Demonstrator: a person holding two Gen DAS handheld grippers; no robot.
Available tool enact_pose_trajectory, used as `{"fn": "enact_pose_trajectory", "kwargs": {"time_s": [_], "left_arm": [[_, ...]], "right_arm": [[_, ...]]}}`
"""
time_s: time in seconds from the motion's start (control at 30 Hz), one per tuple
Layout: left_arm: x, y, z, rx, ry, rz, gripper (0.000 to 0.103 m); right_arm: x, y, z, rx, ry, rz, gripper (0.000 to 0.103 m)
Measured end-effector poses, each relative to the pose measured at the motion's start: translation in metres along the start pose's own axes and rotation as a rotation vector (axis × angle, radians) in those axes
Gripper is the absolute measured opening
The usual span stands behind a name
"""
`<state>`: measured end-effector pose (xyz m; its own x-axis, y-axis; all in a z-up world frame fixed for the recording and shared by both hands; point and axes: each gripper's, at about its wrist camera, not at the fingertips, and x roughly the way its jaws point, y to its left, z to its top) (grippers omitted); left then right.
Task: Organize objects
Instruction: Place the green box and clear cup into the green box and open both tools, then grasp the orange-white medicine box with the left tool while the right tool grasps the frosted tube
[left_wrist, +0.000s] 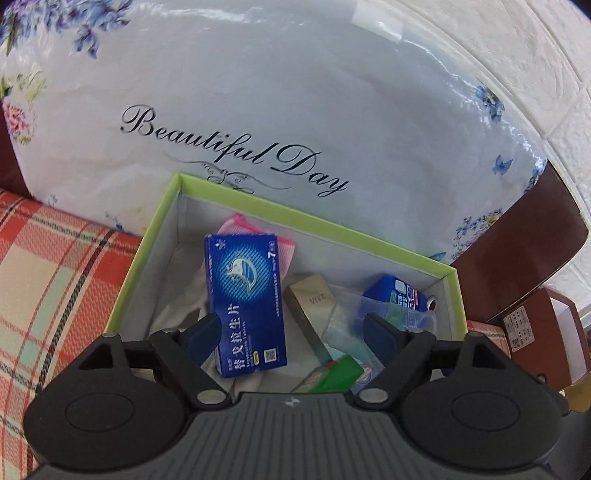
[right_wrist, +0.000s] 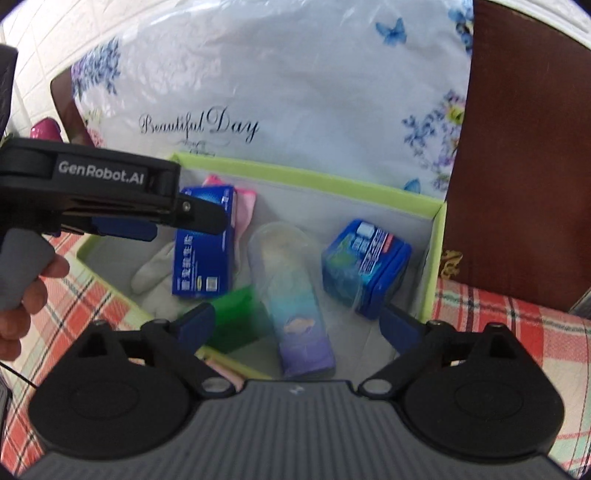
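A green-rimmed box (left_wrist: 306, 218) sits on the plaid bedding and holds several items. My left gripper (left_wrist: 293, 332) hangs open over it. A blue medicine box (left_wrist: 245, 299) stands tilted between its fingers, close to the left pad, and the right pad is well clear of it. My right gripper (right_wrist: 299, 325) is open over the same box (right_wrist: 314, 177), with a blurred translucent purple-blue bottle (right_wrist: 295, 295) lying between its fingers, untouched. The left gripper (right_wrist: 192, 218) shows side-on above the blue medicine box (right_wrist: 203, 254). A blue tin (right_wrist: 365, 266), a green packet (right_wrist: 236, 314) and a pink cloth (right_wrist: 245, 199) lie inside.
A white floral pillow (left_wrist: 258, 110) printed "Beautiful Day" leans behind the box. Plaid bedding (left_wrist: 48, 258) surrounds it. A brown headboard (left_wrist: 517, 258) and a small brown carton (left_wrist: 535, 325) stand to the right. A hand (right_wrist: 22, 302) holds the left gripper's handle.
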<state>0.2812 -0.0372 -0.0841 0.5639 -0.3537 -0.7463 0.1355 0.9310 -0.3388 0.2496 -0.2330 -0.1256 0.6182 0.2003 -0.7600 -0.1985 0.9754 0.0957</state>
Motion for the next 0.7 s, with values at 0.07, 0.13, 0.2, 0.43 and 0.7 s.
{"fn": "enact_pose_trajectory", "kwargs": {"time_s": [0.07,0.13,0.2,0.43,0.7], "left_arm": [[-0.005,0.002,-0.002,-0.015,0.006,-0.005,0.087],[-0.015,0.002,-0.003,-0.021,0.001,-0.011,0.087],[-0.028,0.002,-0.004,-0.016,-0.014,-0.016,0.087],[-0.074,0.000,-0.024,0.020,-0.047,-0.002,0.087],[-0.107,0.015,-0.076,0.022,0.002,0.036,0.087]], "right_arm": [[-0.004,-0.002,-0.003,0.026,-0.017,-0.005,0.099],[-0.011,-0.005,-0.002,0.045,-0.026,-0.005,0.101],[-0.021,-0.005,-0.002,0.042,-0.041,-0.011,0.102],[-0.064,0.004,-0.020,0.049,-0.091,-0.018,0.103],[-0.109,0.024,-0.063,0.041,-0.085,-0.028,0.103]]}}
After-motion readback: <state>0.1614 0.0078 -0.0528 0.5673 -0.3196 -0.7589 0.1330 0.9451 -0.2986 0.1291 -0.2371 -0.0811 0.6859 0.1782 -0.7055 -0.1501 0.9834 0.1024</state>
